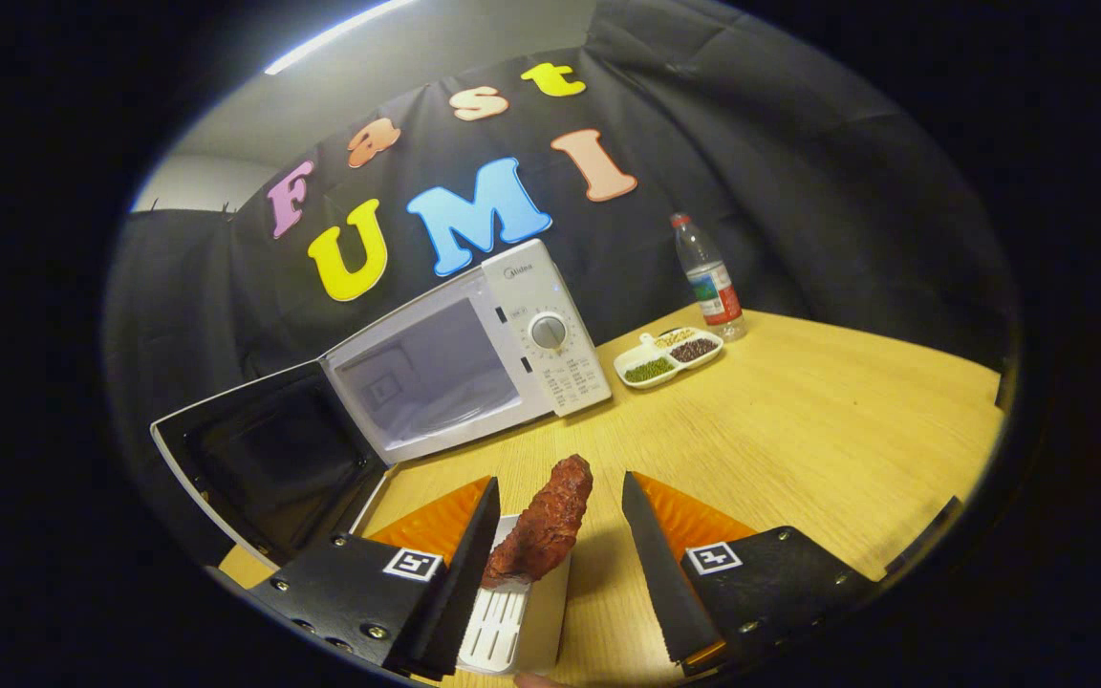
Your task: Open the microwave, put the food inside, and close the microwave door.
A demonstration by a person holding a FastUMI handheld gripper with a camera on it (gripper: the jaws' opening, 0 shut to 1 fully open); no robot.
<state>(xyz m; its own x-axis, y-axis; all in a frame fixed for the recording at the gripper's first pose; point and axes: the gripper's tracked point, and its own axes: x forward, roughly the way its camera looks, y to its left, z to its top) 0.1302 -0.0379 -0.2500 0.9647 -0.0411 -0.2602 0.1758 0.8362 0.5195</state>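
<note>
A white microwave [550, 368] stands on the wooden table [818, 430] beyond the fingers. Its dark-lined door [264, 459] is swung wide open to the left, and the pale cavity [426, 377] inside looks bare. A reddish-brown piece of food [546, 526] stands tilted on a white slotted holder [498, 626] between my fingers, closer to the left one. My gripper [560, 480] is open, with its fingers spread on either side of the food. The right finger [651, 545] is well clear of the food; whether the left finger touches it I cannot tell.
To the right of the microwave lies a white divided dish [667, 357] with green and dark beans. A plastic water bottle [711, 277] with a red label stands just behind it. Bare table stretches to the right of the fingers.
</note>
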